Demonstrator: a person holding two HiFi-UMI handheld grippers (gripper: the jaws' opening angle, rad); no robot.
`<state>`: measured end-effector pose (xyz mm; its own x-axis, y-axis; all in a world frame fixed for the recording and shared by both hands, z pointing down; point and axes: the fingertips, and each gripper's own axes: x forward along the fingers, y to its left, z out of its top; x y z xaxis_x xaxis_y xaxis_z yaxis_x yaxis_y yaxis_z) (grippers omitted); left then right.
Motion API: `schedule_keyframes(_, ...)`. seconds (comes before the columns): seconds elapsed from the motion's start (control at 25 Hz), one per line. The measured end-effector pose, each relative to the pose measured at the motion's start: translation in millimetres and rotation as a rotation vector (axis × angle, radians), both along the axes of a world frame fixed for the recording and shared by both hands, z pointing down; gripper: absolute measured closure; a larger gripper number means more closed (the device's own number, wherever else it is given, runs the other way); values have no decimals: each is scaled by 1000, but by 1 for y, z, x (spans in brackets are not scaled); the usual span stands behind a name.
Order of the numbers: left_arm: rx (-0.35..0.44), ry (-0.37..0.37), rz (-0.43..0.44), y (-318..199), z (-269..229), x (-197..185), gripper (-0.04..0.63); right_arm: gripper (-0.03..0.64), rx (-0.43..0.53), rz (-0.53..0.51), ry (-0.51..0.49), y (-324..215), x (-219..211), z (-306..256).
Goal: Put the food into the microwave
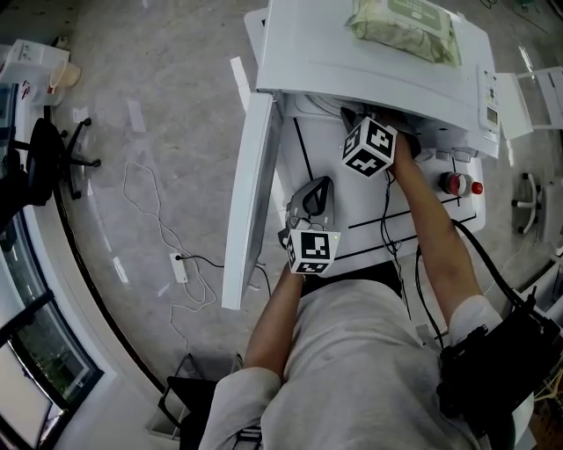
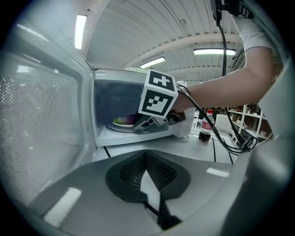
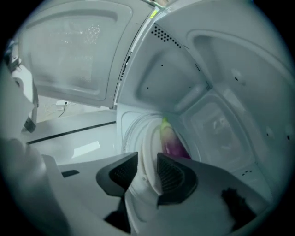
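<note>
My left gripper (image 2: 146,159) hangs over the white table (image 1: 352,239) just outside the microwave (image 1: 387,61), its jaws closed together on nothing. The microwave door (image 1: 248,198) stands wide open at my left. Further in, my right gripper (image 3: 147,168) reaches into the oven cavity. Its jaws are spread wide, and the rim of the white plate (image 3: 146,147) stands between them without being pinched. The plate rests inside the microwave, carrying the purple and green food (image 3: 171,146). To the right of the microwave a dark drink bottle (image 2: 206,126) with a red cap stands on the table. A pack of wipes (image 1: 405,26) lies on top of the microwave.
</note>
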<state>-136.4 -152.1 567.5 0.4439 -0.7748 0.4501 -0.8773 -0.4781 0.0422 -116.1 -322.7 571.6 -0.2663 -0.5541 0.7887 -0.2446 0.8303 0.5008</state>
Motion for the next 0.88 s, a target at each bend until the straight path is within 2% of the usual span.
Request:
schedule_keyframes(0.12, -3, 4, -10, 2, 0, -2, 588, 480, -16, 13, -38, 6, -1, -6)
schedule_keyframes(0.36, 0, 17, -28, 6, -3, -5, 588, 484, 63, 33, -109, 19, 0, -33)
schedule_keyframes(0.56, 16, 23, -19, 11, -9, -2, 588, 594, 161, 42, -137, 37, 10, -58)
schedule_keyframes(0.72, 43, 31, -20, 15, -21, 2, 588, 606, 181, 54, -181, 58, 20, -69)
schedule_keyframes(0.88, 97, 50, -25, 18, -43, 5, 588, 606, 159, 96, -304, 85, 30, -82)
